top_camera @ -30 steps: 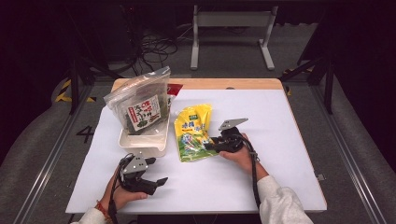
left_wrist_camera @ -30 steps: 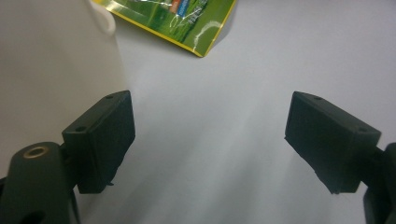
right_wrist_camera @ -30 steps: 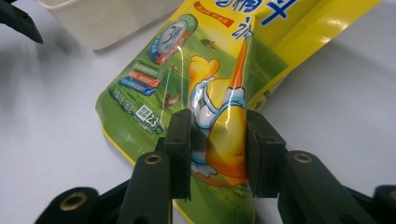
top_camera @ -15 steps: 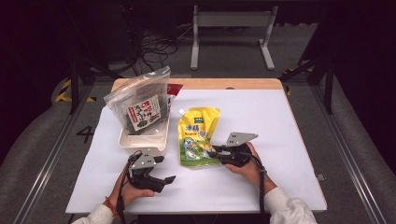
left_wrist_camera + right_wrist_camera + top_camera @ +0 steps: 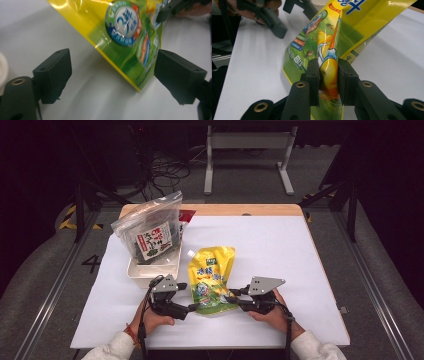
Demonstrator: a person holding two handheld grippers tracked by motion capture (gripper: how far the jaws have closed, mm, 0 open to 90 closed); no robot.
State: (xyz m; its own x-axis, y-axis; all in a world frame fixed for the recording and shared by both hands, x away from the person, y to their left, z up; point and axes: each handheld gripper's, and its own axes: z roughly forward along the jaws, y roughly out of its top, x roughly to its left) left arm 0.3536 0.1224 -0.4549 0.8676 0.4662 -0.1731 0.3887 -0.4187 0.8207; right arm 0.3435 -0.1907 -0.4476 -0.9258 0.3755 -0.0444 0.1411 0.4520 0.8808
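The yellow-green pouch (image 5: 212, 279) lay flat at the near middle of the table (image 5: 280, 250), just right of the white tray (image 5: 150, 270). Your right gripper (image 5: 328, 75) had just been closing and pinched its near right edge. Your left gripper (image 5: 112, 72) stood spread, the near left corner between its jaws, untouched. I judged the pouch soft, glossy, liquid-heavy and likely to sag and slip; the flat seams were the surest hold.

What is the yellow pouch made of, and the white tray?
The yellow pouch looks like thin, glossy plastic film: it shines with bright glints and wrinkles where the right gripper pinches it. The white tray seems to be stiff, smooth plastic with a duller finish, though it could be foam.
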